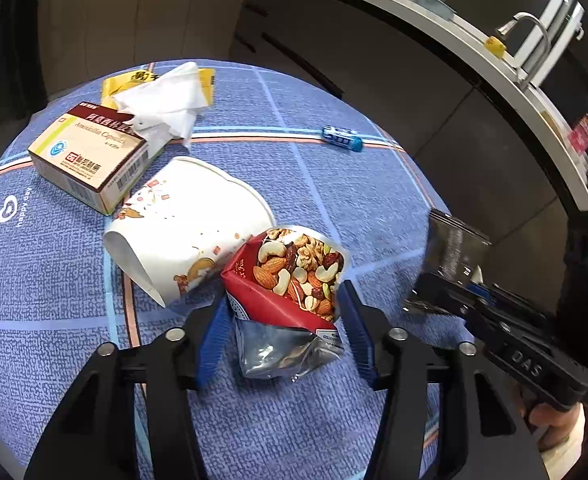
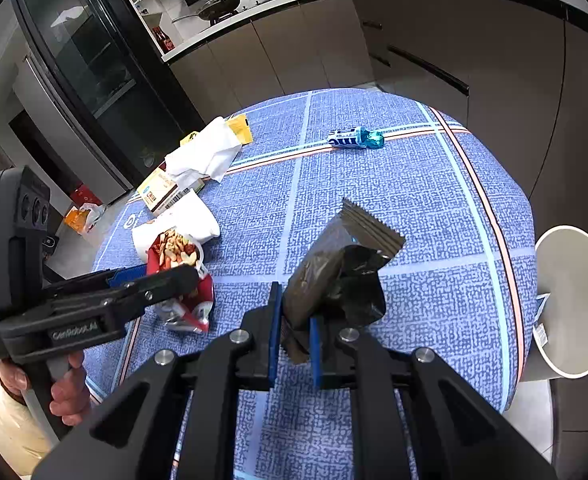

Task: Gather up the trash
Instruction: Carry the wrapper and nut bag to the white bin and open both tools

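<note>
Right between my left gripper's (image 1: 282, 328) spread blue pads lies the torn nut packet (image 1: 290, 280) on the blue tablecloth (image 1: 334, 200), pads not quite pressing it. Just ahead lies a tipped paper cup (image 1: 182, 232), then a medicine box (image 1: 90, 156). My right gripper (image 2: 294, 344) pinches a dark wrapper (image 2: 334, 280).

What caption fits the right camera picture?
Right gripper holds a dark wrapper above the blue tablecloth.

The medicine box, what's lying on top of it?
A crumpled white tissue drapes over the far end of the medicine box. It hides that end, and most of a yellow packet behind.
</note>
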{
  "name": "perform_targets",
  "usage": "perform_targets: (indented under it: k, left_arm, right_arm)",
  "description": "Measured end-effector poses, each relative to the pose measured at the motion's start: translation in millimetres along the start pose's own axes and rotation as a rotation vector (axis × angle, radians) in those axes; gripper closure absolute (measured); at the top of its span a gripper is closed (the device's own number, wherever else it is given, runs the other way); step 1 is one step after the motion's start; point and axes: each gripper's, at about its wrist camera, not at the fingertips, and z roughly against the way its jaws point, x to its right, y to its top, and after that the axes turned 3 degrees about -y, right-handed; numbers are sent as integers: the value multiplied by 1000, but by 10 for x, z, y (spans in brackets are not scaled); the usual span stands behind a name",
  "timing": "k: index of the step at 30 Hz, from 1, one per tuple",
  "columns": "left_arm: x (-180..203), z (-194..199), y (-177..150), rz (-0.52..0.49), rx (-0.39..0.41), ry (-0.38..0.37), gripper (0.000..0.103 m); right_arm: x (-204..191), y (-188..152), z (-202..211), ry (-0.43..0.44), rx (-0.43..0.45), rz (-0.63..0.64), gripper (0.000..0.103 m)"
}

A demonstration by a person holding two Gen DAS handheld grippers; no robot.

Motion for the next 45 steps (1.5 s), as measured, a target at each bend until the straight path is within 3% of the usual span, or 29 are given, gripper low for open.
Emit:
perform_targets:
  k: [12,21,33,40,45]
  left_arm:
    - [343,435,146,-86,96,-63,57]
    - [913,321,450,-194,114,-133,57]
    - [2036,-327,692,-354,49,-245,57]
    - [2554,-917,670,-418,-39,-270,56]
    - [2754,-1400,642,-442,-119,-258,56]
  right_arm:
    - [2,55,288,21,59,0,90]
    - [377,74,671,-22,132,-64,90]
    - [1299,-119,1093,-171,191,-176,90]
    - [1906,-297,1022,-242,161,-261,90]
    - [2236,-380,838,-237,130,-283,89]
